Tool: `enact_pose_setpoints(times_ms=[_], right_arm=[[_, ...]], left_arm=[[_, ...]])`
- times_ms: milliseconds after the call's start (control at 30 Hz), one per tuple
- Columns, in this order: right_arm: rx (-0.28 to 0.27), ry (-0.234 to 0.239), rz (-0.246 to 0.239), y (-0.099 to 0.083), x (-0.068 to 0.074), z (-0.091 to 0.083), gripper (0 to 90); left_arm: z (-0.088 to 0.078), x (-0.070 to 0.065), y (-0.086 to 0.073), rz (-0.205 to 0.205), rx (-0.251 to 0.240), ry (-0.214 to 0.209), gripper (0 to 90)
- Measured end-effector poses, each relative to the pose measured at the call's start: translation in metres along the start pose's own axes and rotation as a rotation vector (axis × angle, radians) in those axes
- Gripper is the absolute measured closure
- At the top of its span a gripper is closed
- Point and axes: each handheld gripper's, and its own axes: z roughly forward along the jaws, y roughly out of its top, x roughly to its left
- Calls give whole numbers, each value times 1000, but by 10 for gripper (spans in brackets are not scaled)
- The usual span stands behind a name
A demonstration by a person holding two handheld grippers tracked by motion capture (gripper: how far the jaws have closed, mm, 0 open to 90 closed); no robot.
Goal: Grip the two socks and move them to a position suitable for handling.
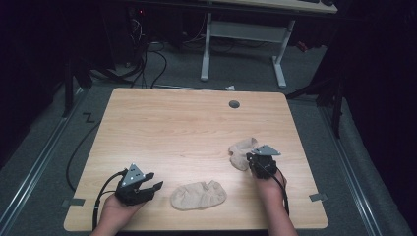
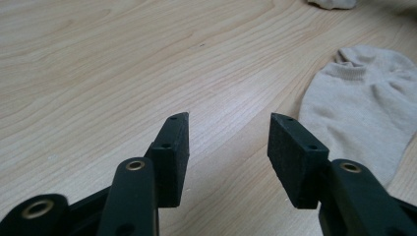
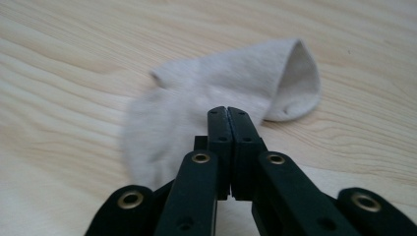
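High view, left to right: my left gripper [image 1: 147,187], a flat sock, my right gripper [image 1: 255,160] with a second sock, all on the wooden table [image 1: 187,123].

Left gripper: near the table's near-left edge, pointing right toward the flat sock. In the left gripper view its jaws stand spread with bare wood between them; they hold nothing and touch nothing.

Flat sock [image 1: 198,195]: a beige low-cut sock lying flat near the front edge, between my two hands. In the left gripper view it [image 2: 364,105] lies just beside the right-hand jaw, apart from it, cuff end turned away from me.

Right gripper: further right and further back on the table. In the right gripper view its jaws [image 3: 229,123] are pressed together, and the cloth lies right against and under them. I judge they pinch an edge of that sock, though the pinched fabric itself is hidden behind the jaws.

Crumpled sock [image 1: 242,149]: beige, bunched, touching the right gripper's tip. In the right gripper view it [image 3: 236,78] is rumpled, its open cuff gaping to the right.

Done so far, as I judge it: one sock of the pair appears to be in my right grip.

Left to do: the two socks lie apart, neither stacked nor folded together. My left jaws have yet to close on the flat sock, and the pairing is barely begun.
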Motion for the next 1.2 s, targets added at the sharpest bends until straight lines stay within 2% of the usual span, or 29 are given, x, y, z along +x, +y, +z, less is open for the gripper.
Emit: enact_pose_setpoints(times_ms=[33,133,233,300,333,367,400,433,467,500,600,700,933,1000,1100,1200], right_arm=[[35,-2,4,-2,-4,9,899],[60,19,1,-5,-2,13,900],[55,75,-22,-8,12,10,898],[50,102,-45,-9,23,7,896],[50,102,-45,-9,23,7,896],[46,143,-54,-9,34,5,893],[46,143,-54,-9,34,5,893],[42,177,-84,-9,48,3,887],[42,177,-84,-9,48,3,887],[37,207,-107,-7,60,3,884],[32,229,-133,-4,74,4,874],[29,237,-157,-1,83,6,872],[24,250,-172,8,97,15,865],[21,255,-183,13,103,17,814],[-13,262,-189,17,110,14,740],[-31,252,-205,22,115,13,687]], left_arm=[[0,-4,0,25,4,0,495],[-2,-6,0,41,1,4,488],[-2,-6,0,33,-5,6,485],[-3,-5,0,27,-7,6,484],[-3,-5,0,27,-7,6,483],[-4,-5,0,20,-13,4,483],[-4,-5,0,20,-13,4,483],[-4,-6,0,23,-12,0,482],[-4,-6,0,23,-12,0,482],[-3,-7,0,32,-10,-2,480],[-1,-9,0,45,1,-5,479],[0,-11,0,61,3,-6,477],[1,-9,1,58,5,-3,476],[-1,-8,1,48,-5,-1,474],[-3,-6,0,35,-7,1,474],[-4,-4,-2,23,-5,5,471]])
